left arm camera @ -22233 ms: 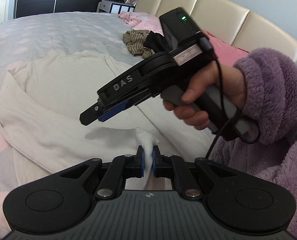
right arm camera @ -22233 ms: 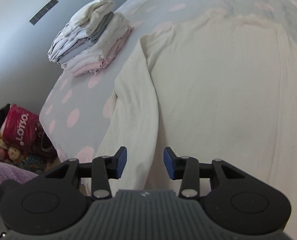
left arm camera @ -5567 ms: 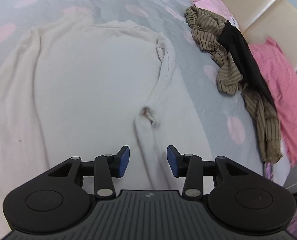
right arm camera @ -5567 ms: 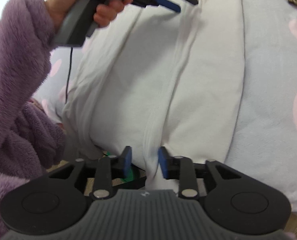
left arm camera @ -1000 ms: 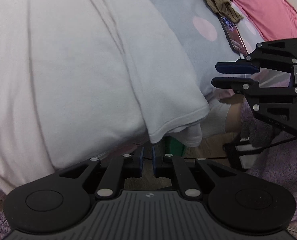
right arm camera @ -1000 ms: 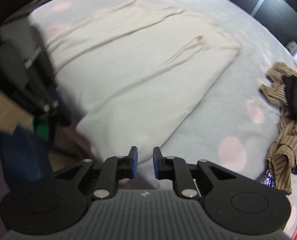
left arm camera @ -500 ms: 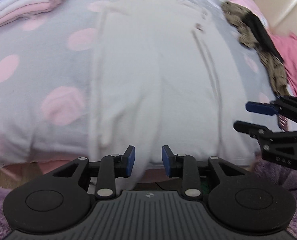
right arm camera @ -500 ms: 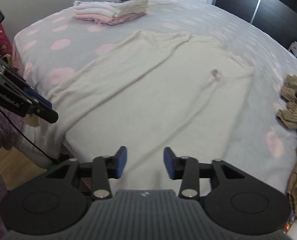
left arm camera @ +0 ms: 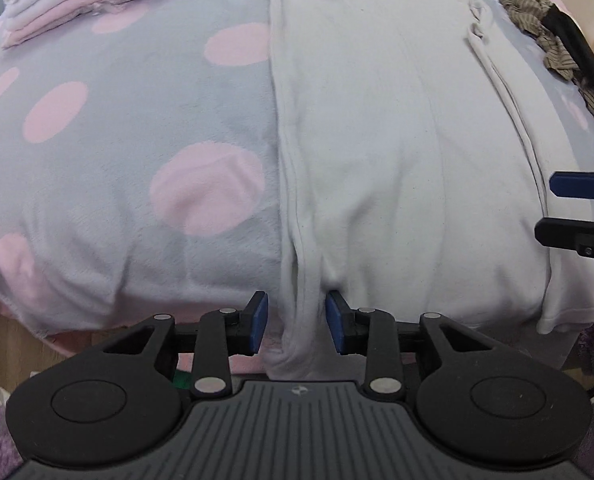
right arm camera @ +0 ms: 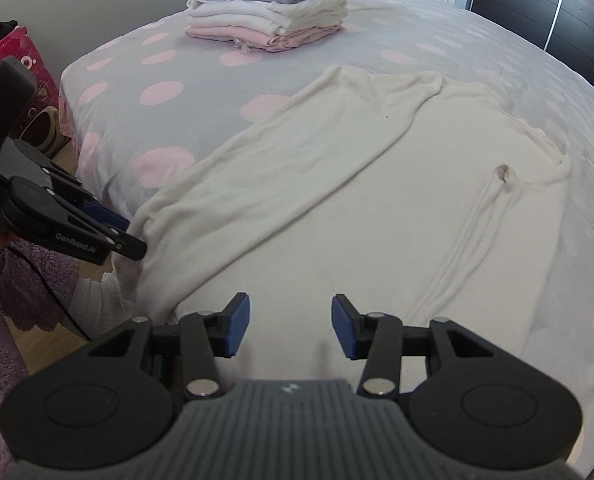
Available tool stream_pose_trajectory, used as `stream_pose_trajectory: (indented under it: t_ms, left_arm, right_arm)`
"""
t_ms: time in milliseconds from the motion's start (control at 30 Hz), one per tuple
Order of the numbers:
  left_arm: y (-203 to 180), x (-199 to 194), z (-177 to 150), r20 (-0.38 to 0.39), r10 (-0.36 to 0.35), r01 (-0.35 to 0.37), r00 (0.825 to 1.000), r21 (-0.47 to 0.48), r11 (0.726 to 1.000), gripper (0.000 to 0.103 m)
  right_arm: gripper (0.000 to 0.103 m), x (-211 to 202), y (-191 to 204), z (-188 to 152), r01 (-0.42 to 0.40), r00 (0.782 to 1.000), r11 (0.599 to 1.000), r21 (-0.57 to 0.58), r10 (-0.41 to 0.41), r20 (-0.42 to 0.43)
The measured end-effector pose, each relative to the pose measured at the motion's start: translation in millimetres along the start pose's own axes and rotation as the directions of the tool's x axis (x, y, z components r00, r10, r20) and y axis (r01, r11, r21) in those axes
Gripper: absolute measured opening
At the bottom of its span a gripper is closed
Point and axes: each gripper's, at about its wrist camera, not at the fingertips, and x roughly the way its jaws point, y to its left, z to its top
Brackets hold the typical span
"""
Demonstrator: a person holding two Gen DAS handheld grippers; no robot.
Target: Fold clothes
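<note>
Soft, even daylight fills both views, bright without harsh glare. The cream long-sleeved top (left arm camera: pixel 397 140) reads slightly washed out, its creases marked only by faint grey shadows. Under the black left gripper (left arm camera: pixel 296 323) a mild shadow darkens the hanging hem. Both views are sharp at centre; fisheye distortion bulges the grey bedspread with pink dots (right arm camera: pixel 169 92) and darkens the corners. A glossy sheen streaks the dark wardrobe doors (right arm camera: pixel 537 12).

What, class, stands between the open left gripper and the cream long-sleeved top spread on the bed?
Nothing visible. The left gripper is open, and the hem edge of the cream long-sleeved top already hangs between its fingers, over the edge of the grey, pink-dotted bedspread.
</note>
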Motion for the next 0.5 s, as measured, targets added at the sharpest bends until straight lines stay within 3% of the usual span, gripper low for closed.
stream_pose_trajectory:
  t_ms: [233, 333, 500]
  left_arm:
    - [1, -2, -2, 0.008, -0.063, 0.063, 0.998, 0.03, 0.998, 0.009]
    - [1, -12, -5, 0.019, -0.079, 0.079, 0.997, 0.023, 0.997, 0.006]
    - [-12, -33, -3, 0.062, -0.147, 0.143, 0.987, 0.066, 0.988, 0.006]
  right_arm:
    - [0.049, 10, 8, 7, -0.026, 0.999, 1.0, 0.006, 0.026, -0.019]
    - [0.048, 8, 10, 13, -0.046, 0.999, 0.999, 0.021, 0.046, -0.009]
    - [0.048, 9, 5, 25, -0.108, 0.994, 0.983, 0.147, 0.109, 0.001]
